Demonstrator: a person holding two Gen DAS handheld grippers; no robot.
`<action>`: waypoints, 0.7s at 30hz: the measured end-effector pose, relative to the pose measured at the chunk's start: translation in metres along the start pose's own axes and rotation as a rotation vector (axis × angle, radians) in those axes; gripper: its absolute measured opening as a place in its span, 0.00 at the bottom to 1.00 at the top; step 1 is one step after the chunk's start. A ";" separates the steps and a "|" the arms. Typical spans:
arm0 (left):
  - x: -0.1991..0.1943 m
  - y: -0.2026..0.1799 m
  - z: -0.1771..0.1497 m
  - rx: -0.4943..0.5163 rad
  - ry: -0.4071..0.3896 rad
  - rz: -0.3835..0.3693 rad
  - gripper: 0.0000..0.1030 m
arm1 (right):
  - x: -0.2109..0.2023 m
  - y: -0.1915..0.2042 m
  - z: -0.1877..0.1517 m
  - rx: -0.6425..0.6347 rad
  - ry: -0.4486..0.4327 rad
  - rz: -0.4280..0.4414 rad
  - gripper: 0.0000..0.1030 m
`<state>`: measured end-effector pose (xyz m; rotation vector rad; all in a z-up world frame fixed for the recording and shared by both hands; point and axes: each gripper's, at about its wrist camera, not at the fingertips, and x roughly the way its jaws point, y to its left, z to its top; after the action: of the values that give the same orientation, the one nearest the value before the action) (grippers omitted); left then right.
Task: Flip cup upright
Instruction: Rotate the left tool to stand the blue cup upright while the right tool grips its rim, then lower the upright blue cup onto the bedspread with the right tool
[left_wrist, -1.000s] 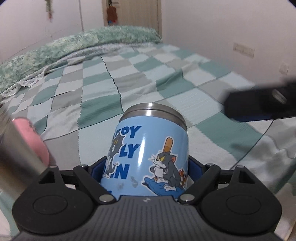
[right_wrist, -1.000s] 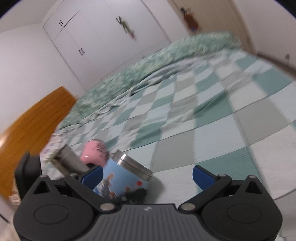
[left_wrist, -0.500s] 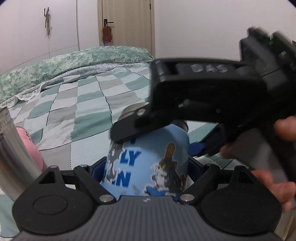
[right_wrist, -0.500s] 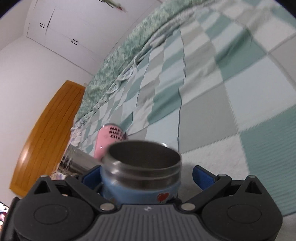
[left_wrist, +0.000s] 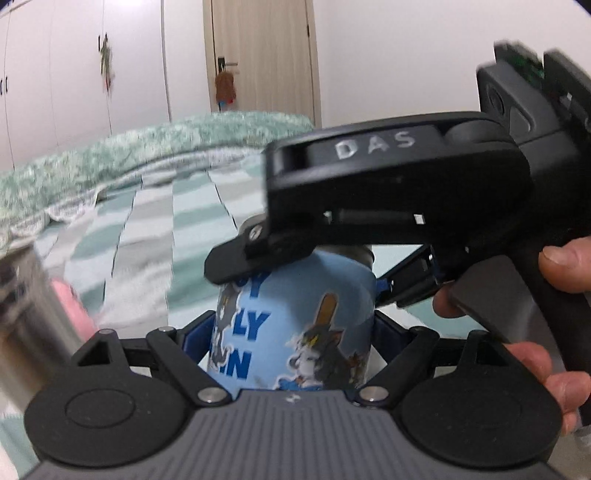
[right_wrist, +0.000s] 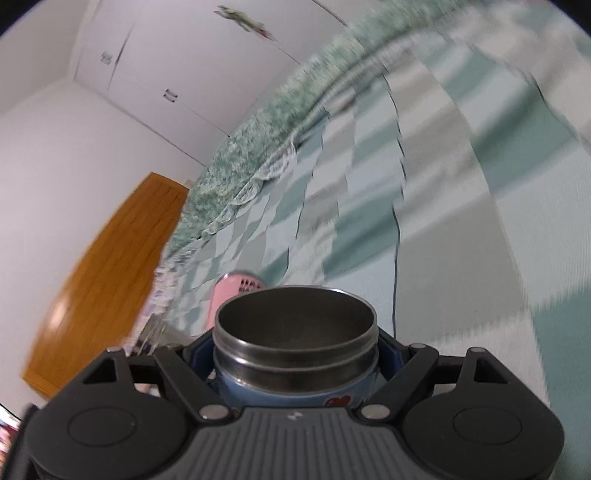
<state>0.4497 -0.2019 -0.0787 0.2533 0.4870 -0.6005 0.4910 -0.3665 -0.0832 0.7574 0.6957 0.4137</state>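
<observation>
The blue cartoon cup (left_wrist: 295, 325) with a steel rim stands nearly upright, tilted slightly, between the blue pads of my left gripper (left_wrist: 291, 343), which is shut on its lower body. My right gripper (right_wrist: 295, 354) is shut on the same cup (right_wrist: 295, 343) at its steel neck, with the open mouth facing up. In the left wrist view the right gripper's black body (left_wrist: 399, 192) lies across the cup's top, held by a hand (left_wrist: 546, 354).
A pink cup (right_wrist: 236, 291) and a steel cup (left_wrist: 26, 314) lie to the left on the checked green and grey bedspread (right_wrist: 443, 221). A wooden headboard (right_wrist: 103, 280), wardrobe doors and a room door stand behind.
My right gripper came in over the cup and closed on its neck. The cup has tipped further upright and both views swung with it.
</observation>
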 end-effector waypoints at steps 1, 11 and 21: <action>0.003 0.003 0.004 0.005 -0.010 -0.003 0.86 | 0.000 0.006 0.005 -0.035 -0.012 -0.020 0.81; 0.032 0.023 0.015 0.002 -0.054 0.028 0.97 | 0.017 0.028 0.037 -0.231 -0.048 -0.121 0.81; 0.027 0.052 0.002 0.050 -0.051 0.059 1.00 | 0.051 0.055 0.024 -0.390 -0.035 -0.136 0.81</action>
<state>0.5008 -0.1741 -0.0864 0.2985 0.4146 -0.5611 0.5383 -0.3127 -0.0514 0.3461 0.6057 0.3958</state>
